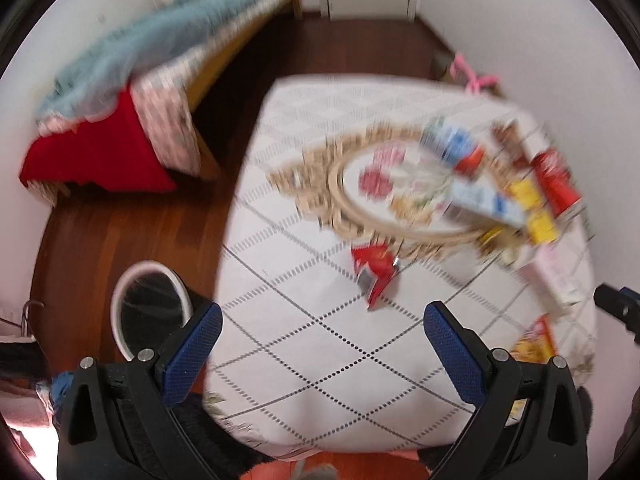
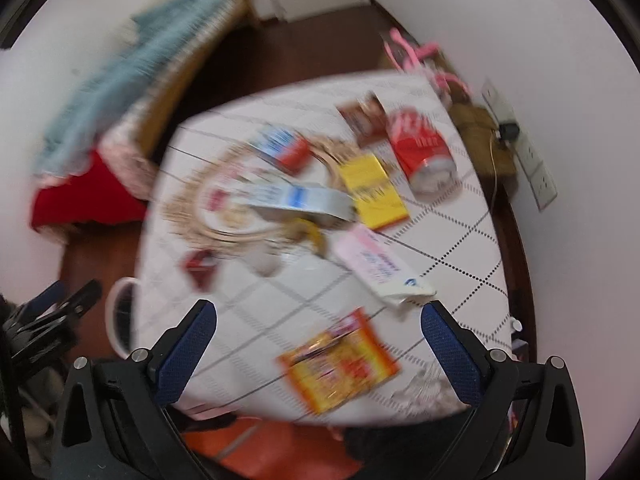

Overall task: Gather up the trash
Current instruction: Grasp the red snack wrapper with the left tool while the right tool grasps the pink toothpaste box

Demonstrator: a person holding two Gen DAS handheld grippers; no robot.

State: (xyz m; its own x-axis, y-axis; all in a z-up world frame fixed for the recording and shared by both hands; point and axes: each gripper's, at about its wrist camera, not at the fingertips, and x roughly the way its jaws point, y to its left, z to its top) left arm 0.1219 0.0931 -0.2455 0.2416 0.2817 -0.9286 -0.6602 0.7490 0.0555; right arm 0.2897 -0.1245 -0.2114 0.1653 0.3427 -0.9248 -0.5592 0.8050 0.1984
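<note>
Trash lies scattered on a white table [image 1: 320, 360] with a diamond-pattern cloth [image 2: 460, 240]. In the left wrist view a small red wrapper [image 1: 374, 274] lies just ahead of my open, empty left gripper [image 1: 322, 328]. In the right wrist view an orange-yellow snack packet [image 2: 340, 364] lies between the fingers of my open, empty right gripper [image 2: 318, 326], below it. Farther off lie a pink-white carton [image 2: 376, 264], a yellow box [image 2: 372, 190], a red can [image 2: 422, 148], a blue-white carton [image 2: 296, 198] and a blue-red box [image 2: 282, 148]. Both views are blurred.
A white-rimmed bin [image 1: 150, 308] stands on the wooden floor left of the table; it also shows in the right wrist view [image 2: 118, 316]. A bed with red and blue-grey bedding [image 1: 120, 100] is at the left. A round decorated mat [image 1: 380, 188] lies mid-table. A power strip [image 2: 524, 148] hangs on the right wall.
</note>
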